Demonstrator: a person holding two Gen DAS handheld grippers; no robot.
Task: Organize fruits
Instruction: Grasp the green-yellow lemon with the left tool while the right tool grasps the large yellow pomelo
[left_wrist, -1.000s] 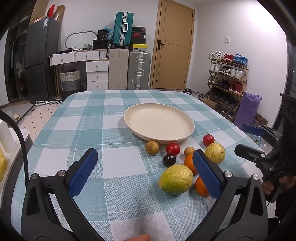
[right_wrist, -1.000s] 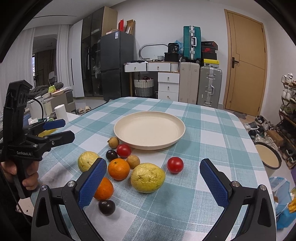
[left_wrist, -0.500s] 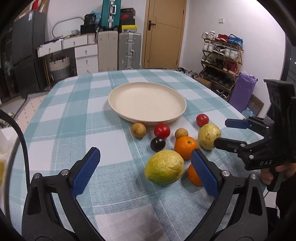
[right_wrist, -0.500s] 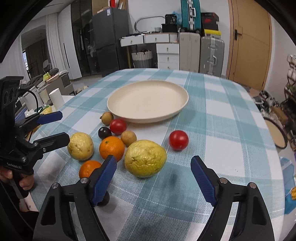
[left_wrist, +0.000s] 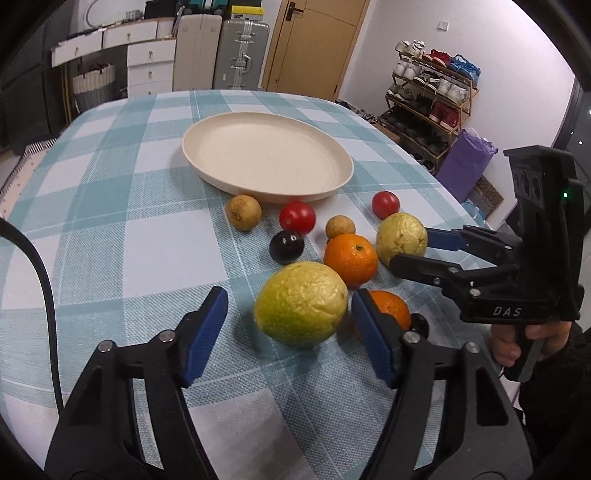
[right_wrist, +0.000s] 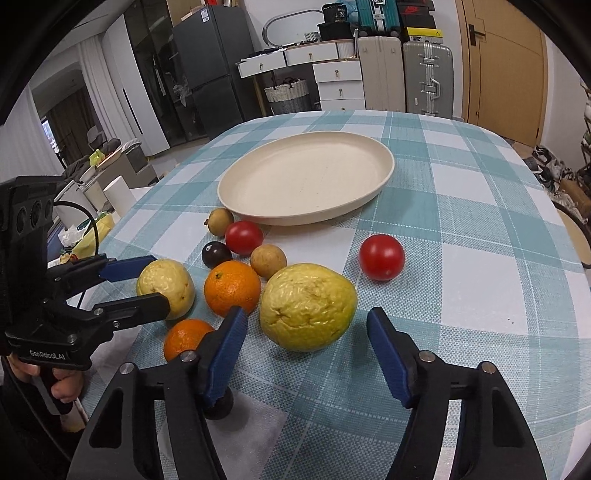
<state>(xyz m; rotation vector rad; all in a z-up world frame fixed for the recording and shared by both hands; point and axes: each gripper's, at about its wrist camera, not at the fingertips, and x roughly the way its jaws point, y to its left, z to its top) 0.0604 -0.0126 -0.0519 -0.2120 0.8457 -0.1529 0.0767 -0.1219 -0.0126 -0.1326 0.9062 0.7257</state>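
Note:
Several fruits lie on the checked tablecloth in front of a cream plate (left_wrist: 266, 158) (right_wrist: 306, 177) that holds nothing. My left gripper (left_wrist: 289, 298) (right_wrist: 159, 280) straddles a large yellow-green fruit (left_wrist: 301, 304) (right_wrist: 166, 282); its jaws are closing and a gap still shows at the left pad. My right gripper (right_wrist: 306, 315) (left_wrist: 410, 247) straddles the other yellow fruit (right_wrist: 308, 306) (left_wrist: 400, 238). Its jaws are closing too, with gaps on both sides. Between the two fruits sits an orange (left_wrist: 351, 258) (right_wrist: 232, 288).
A second orange (left_wrist: 389, 308), two red tomatoes (left_wrist: 297, 217) (left_wrist: 385, 204), a dark plum (left_wrist: 286, 246) and two small brown fruits (left_wrist: 243, 212) crowd the space toward the plate. Another dark fruit (right_wrist: 219, 406) lies under my right gripper's left finger. The table edge runs close on the right.
Both grippers have dropped and tilted down toward the fruits, each coming up around a yellow fruit. Both pairs of jaws have narrowed from wide open.

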